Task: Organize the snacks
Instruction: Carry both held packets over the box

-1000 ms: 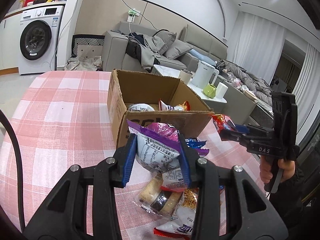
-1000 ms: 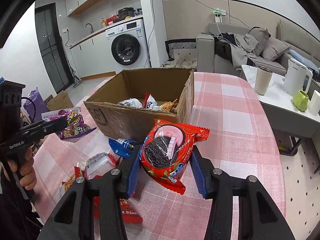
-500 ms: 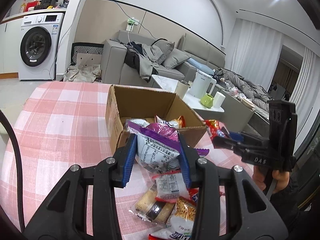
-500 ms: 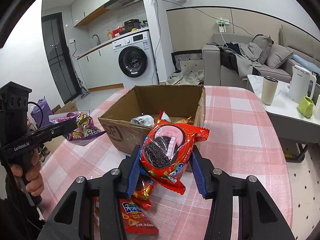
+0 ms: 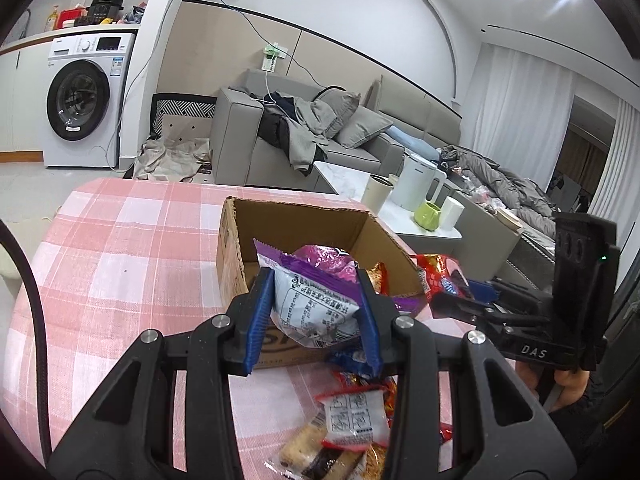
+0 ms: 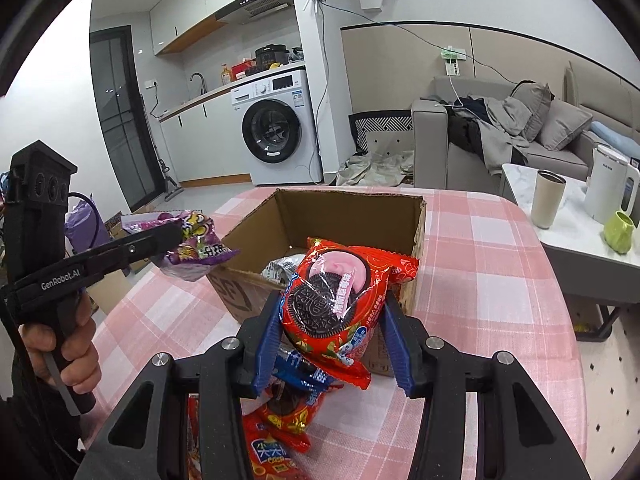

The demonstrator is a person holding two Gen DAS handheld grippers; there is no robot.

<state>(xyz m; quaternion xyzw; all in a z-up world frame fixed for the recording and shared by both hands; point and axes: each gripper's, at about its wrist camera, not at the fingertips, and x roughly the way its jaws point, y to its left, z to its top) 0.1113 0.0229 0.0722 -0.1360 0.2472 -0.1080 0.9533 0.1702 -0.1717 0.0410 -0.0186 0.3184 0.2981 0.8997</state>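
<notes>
Cardboard, brown and open-topped, the box [image 5: 312, 236] sits just beyond both grippers, a few packets already inside. Left gripper [image 5: 316, 312] is clenched on a purple-and-white foil snack bag [image 5: 312, 300] at the near rim; right gripper [image 6: 332, 332] grips a red cookie packet [image 6: 336, 300] (slightly lower, nearer the front wall).

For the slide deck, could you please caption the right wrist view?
Right gripper holds a red cookie packet before the cardboard box, while the left gripper carries a purple snack bag.
</notes>
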